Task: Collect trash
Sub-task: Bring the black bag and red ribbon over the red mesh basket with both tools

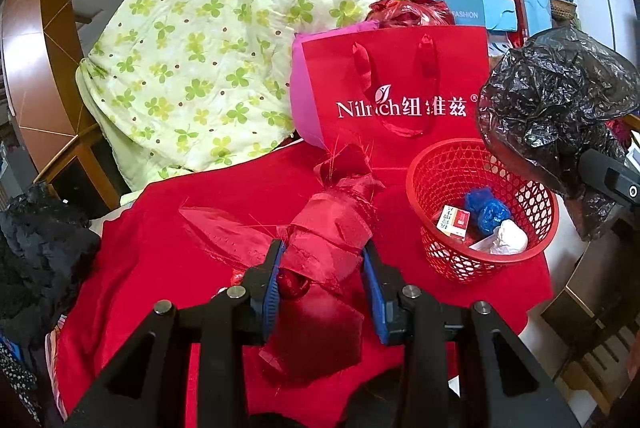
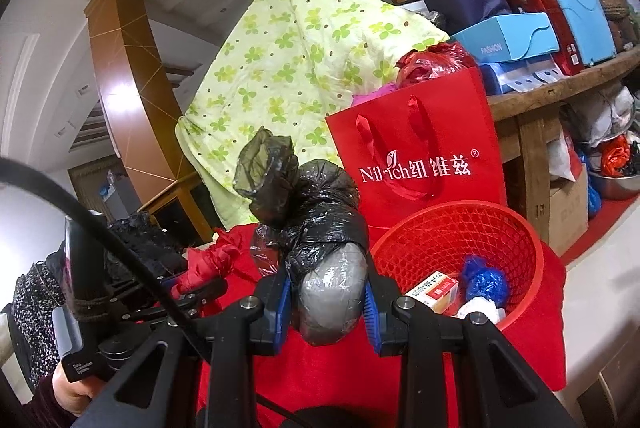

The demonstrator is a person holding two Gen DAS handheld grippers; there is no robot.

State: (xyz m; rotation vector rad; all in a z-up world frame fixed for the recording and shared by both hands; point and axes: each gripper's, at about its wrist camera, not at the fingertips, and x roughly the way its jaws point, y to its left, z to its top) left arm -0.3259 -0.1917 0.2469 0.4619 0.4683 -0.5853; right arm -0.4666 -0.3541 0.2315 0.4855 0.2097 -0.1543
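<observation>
The red basket (image 1: 482,212) is where both our loads are bound, and it sits on the red cloth (image 1: 168,248) ahead of us: forward and to the right of the left gripper (image 1: 324,268), and just ahead and right of the right gripper (image 2: 328,298), whose right finger almost overlaps its near rim in that view. We judge the right hand the nearer of the two.

Our left gripper is clamped on a bundle of red fabric scraps (image 1: 332,228); its long axis runs away from us along the fingers, with frayed ends trailing toward the red paper bag (image 1: 396,84). Our right gripper is closed tight on a black plastic bag (image 2: 308,212), knotted and bulging, which stands up and forward from the jaws, with a grey taut bulge sitting between the pads.

The basket's mouth is open and tilted a little toward us. Inside lie a small red-and-white box (image 1: 454,222), a blue wad (image 1: 486,208) and a white crumpled piece (image 1: 510,238), leaving free room above them.

The paper bag stands close behind the basket's far rim, and the green-leafed quilt (image 1: 208,40) leans farther left. From the left view the black bag hangs above the basket's right side, so we think the hands should go in one at a time.
</observation>
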